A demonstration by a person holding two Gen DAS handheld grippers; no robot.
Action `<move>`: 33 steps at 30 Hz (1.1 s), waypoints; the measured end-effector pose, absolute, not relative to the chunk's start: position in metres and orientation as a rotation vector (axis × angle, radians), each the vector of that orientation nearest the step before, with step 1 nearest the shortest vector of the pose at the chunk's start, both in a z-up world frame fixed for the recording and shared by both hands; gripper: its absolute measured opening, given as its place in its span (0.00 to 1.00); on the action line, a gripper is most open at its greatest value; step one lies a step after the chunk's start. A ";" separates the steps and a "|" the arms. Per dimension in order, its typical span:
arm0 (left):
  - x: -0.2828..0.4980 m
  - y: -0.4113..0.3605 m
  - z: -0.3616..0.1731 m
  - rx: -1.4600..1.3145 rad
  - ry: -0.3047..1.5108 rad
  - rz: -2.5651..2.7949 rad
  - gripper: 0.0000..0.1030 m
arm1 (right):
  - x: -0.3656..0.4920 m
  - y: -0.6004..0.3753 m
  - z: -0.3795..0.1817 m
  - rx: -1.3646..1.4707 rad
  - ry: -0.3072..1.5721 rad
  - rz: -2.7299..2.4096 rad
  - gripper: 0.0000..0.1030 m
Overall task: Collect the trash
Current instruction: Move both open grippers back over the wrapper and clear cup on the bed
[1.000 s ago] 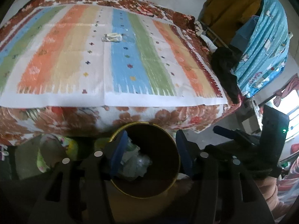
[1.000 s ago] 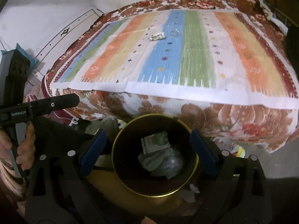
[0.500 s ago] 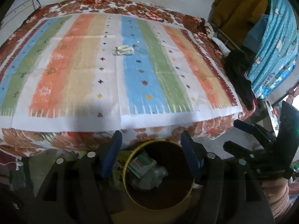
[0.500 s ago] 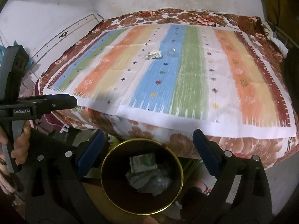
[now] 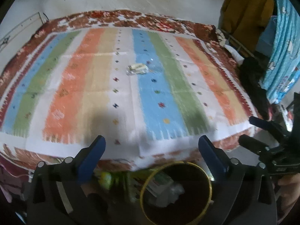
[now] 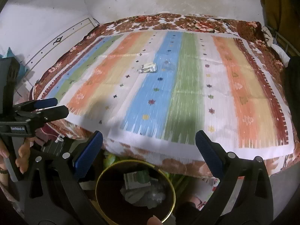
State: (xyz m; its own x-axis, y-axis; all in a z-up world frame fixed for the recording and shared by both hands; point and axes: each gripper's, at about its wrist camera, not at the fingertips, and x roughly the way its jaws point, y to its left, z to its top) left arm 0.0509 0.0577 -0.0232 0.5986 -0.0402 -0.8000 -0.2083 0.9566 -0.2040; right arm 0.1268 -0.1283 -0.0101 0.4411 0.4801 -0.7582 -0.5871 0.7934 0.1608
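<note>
Claws (image 5: 151, 154) risen, crumpled wrapper (image 5: 137, 69), round bin (image 5: 209, 184)

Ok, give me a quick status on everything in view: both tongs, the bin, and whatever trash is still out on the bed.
Left tongs: open, empty, above the bed's near edge.
Right tongs: open, empty, above the bed's near edge.
Trash bin: upright on the floor against the bed, no lid, partly filled with paper and plastic.
Crumpled wrapper: lying loose mid-bed, not yet picked up.
Clear plastic scrap: just right of the wrapper; faint.
Striped bedspread: spread flat.

Bed (image 5: 187, 21), striped cloth (image 5: 105, 86) spread, crumpled wrapper (image 5: 137, 69) mid-cloth
</note>
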 end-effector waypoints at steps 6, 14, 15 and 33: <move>0.082 0.061 -0.021 -0.211 0.924 0.135 0.94 | 0.153 -0.110 -0.006 -0.146 0.876 0.641 0.91; 0.124 0.078 -0.033 -0.182 0.951 0.138 0.94 | 0.195 -0.086 -0.008 -0.170 0.857 0.608 0.91; 0.127 0.079 -0.036 -0.179 0.956 0.141 0.94 | 0.200 -0.083 -0.009 -0.172 0.854 0.603 0.91; 0.192 0.093 -0.071 -0.019 1.003 0.102 0.94 | 0.266 -0.048 -0.039 -0.248 0.849 0.601 0.91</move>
